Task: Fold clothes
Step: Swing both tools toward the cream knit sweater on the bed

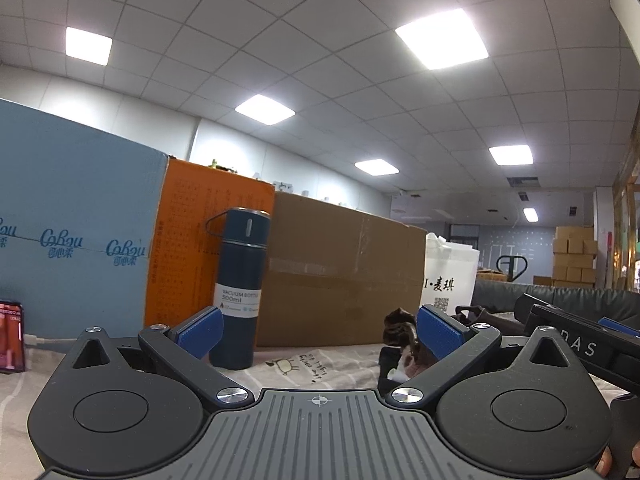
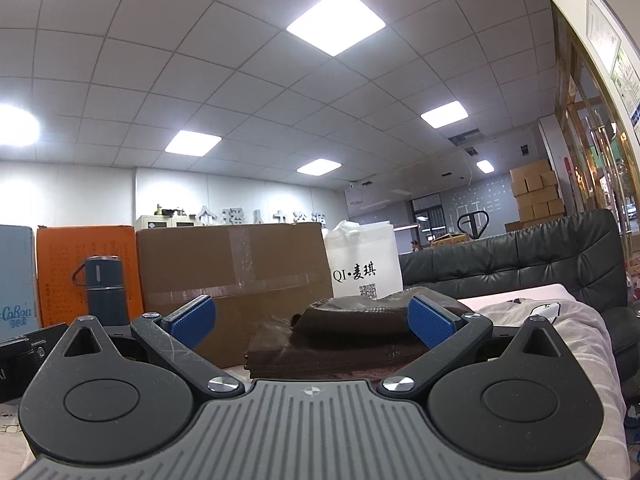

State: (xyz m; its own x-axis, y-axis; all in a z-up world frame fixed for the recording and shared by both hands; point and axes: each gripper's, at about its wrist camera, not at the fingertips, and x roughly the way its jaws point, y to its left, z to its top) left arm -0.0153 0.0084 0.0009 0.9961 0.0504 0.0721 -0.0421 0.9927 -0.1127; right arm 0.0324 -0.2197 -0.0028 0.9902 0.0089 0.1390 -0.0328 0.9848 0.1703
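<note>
Cardboard boxes back folded brown clothes lying just ahead of the spread, empty right hand-held gripper.

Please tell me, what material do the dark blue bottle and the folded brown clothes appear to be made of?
The dark blue bottle looks like metal with a matte painted coat; its label reads "vacuum bottle" and the cap rim shines silver. The folded brown clothes seem a thin woven fabric with a slight sheen, though the exact fibre cannot be told.
</note>
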